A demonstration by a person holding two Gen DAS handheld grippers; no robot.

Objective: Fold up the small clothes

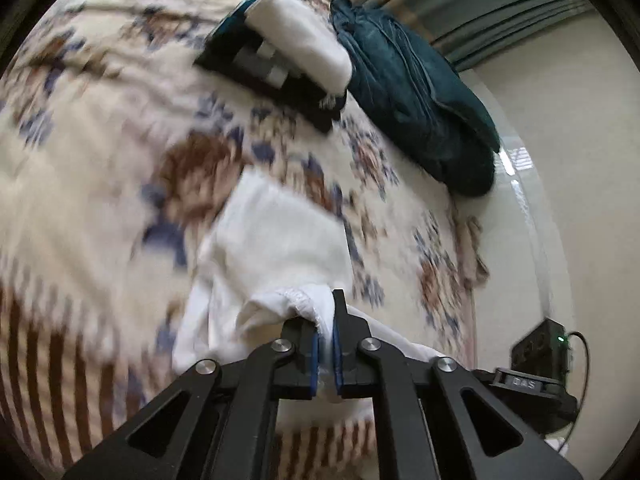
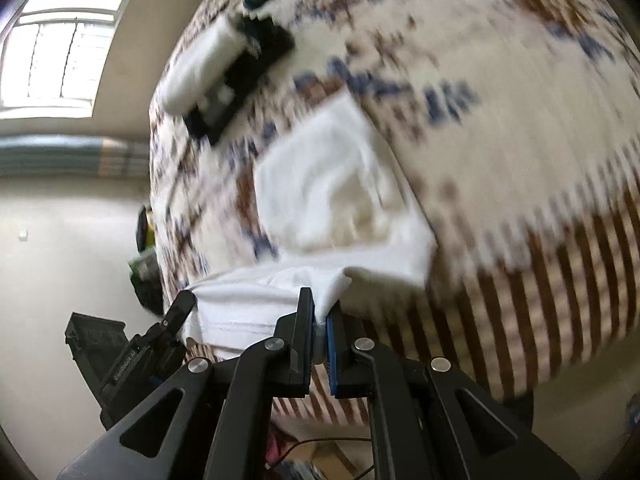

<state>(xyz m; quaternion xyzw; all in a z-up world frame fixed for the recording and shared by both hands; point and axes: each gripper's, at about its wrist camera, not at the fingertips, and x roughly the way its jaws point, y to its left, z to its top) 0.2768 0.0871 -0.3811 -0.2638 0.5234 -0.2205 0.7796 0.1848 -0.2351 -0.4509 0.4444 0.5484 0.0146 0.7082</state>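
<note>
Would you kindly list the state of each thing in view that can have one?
Left tool: shut on the white garment's edge.
Right tool: shut on the white garment.
White garment: partly lifted off the patterned blanket, stretched between both tools.
White folded cloth: folded, lying on a dark checked piece.
Teal garment: crumpled, unfolded, at the bed's edge.

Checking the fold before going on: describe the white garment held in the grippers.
The white garment looks like thin, soft cotton with a stitched hem. The left gripper and right gripper are each shut on its near edge, lifting it; the far part drapes, creased, onto the floral blanket. Its type is unclear through the blur.
</note>
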